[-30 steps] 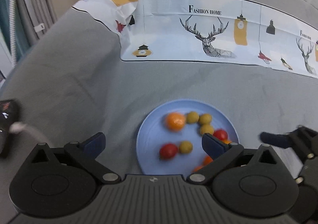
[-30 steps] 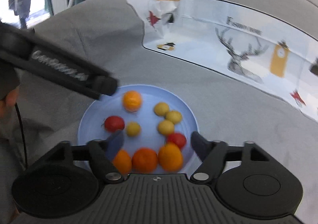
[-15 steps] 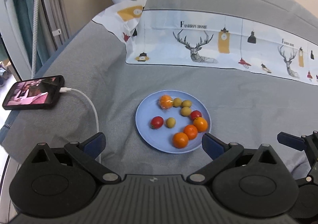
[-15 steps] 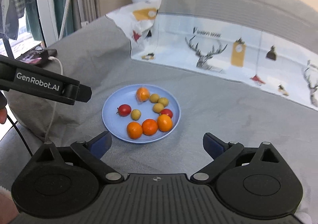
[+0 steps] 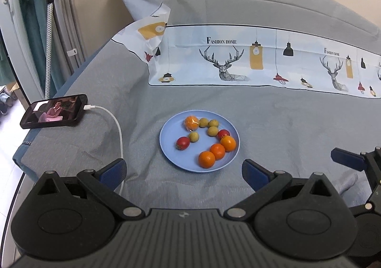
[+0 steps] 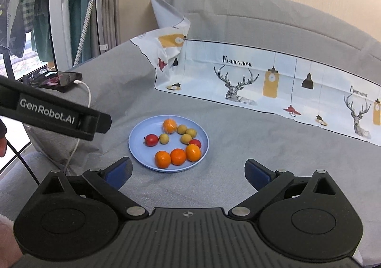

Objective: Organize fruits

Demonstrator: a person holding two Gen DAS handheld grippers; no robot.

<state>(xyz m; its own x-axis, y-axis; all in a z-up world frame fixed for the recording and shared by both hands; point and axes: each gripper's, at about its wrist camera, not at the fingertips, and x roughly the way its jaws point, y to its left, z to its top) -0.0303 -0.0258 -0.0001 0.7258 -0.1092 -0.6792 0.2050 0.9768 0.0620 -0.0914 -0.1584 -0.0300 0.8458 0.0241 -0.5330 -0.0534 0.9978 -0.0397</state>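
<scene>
Fruit (image 5: 205,159) on plate (image 5: 170,149) looks small, round, roll-prone; grip oranges at 5 o'clock across middle; both grippers (image 5: 184,171) (image 6: 188,172) wide, empty

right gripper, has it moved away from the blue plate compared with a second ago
Yes. The right gripper has pulled back and up from the blue plate: earlier its fingers straddled the plate's near rim, now the plate lies wholly beyond them on the grey sheet.

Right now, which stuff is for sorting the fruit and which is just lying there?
For the job:
plate
oranges
red tomatoes
green fruits

Just lying about:
phone
cable
deer cloth
</scene>
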